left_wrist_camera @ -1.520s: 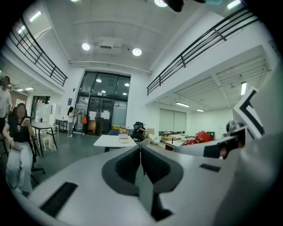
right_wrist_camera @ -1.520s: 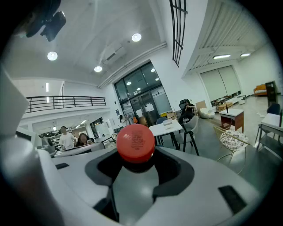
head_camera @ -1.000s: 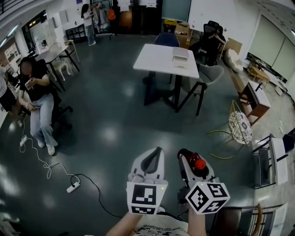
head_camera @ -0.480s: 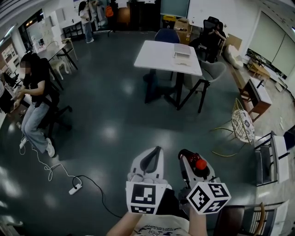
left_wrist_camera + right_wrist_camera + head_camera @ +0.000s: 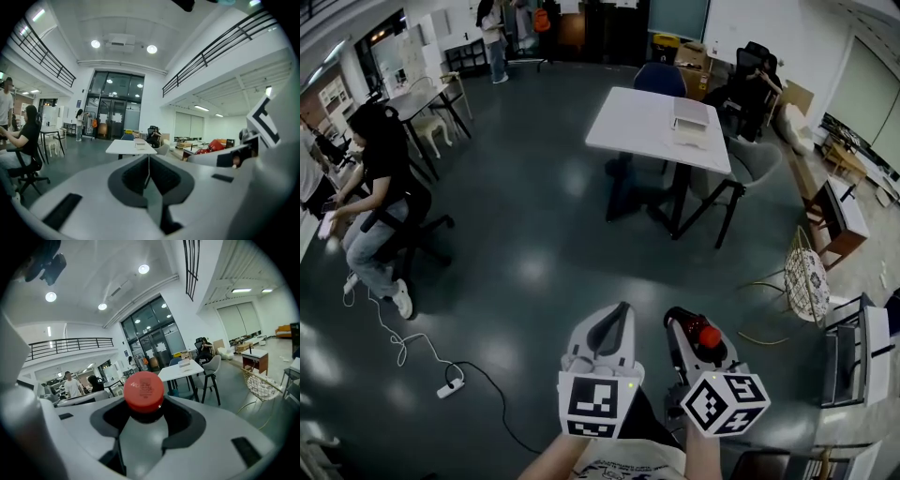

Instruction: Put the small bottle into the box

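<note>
The small bottle (image 5: 143, 391) is kept pinched in the right claw (image 5: 695, 332), the left claw (image 5: 612, 324) pressed together empty, while the table (image 5: 628, 122), with the box (image 5: 691, 119) at its right edge, has been brought slightly nearer, though still well apart.

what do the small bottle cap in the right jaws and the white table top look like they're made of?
Small bottle cap: likely plastic, matte red-orange, with faint lettering on its flat top. Table top: smooth white slab with a slight sheen and a thin edge, probably laminate or painted board; the look can't confirm which.
</note>
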`<state>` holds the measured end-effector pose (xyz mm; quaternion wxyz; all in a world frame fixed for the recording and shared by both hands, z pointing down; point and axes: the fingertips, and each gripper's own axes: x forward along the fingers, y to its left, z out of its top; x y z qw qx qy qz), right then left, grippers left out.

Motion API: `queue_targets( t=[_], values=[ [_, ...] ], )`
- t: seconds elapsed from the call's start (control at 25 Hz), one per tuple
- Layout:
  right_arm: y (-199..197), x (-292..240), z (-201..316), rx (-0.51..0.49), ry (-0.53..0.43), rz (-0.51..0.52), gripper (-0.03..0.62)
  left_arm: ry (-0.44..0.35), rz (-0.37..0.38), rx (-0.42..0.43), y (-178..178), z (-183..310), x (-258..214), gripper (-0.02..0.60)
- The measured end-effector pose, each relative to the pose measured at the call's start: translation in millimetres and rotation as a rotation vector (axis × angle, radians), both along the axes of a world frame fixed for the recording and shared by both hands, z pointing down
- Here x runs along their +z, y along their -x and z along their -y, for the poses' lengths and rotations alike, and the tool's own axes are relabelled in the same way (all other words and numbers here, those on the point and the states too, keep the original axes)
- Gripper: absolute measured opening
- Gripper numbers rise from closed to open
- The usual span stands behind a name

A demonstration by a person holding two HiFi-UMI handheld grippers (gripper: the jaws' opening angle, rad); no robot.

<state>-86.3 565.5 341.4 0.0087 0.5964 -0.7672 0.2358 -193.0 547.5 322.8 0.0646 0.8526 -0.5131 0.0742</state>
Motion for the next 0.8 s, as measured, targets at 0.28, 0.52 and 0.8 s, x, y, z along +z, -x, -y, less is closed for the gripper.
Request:
queue_targets(
  t=[0.28,0.52,0.8],
  values=[
    [-36,-15,87,-0.051,-0.033,0.008,0.227,-0.025,0.007,-0.042,-38,81,-13,0.020],
    [-73,-25,151,-0.063,-0.056,0.007,0.227,-0.041,0.001,-0.052,-74,140,-21,0.020],
    [-102,-20,187,-0.056,-0.041,0.023,0.227,-0.023,0.011,-0.037,-106,179,-17,0.020]
  ],
)
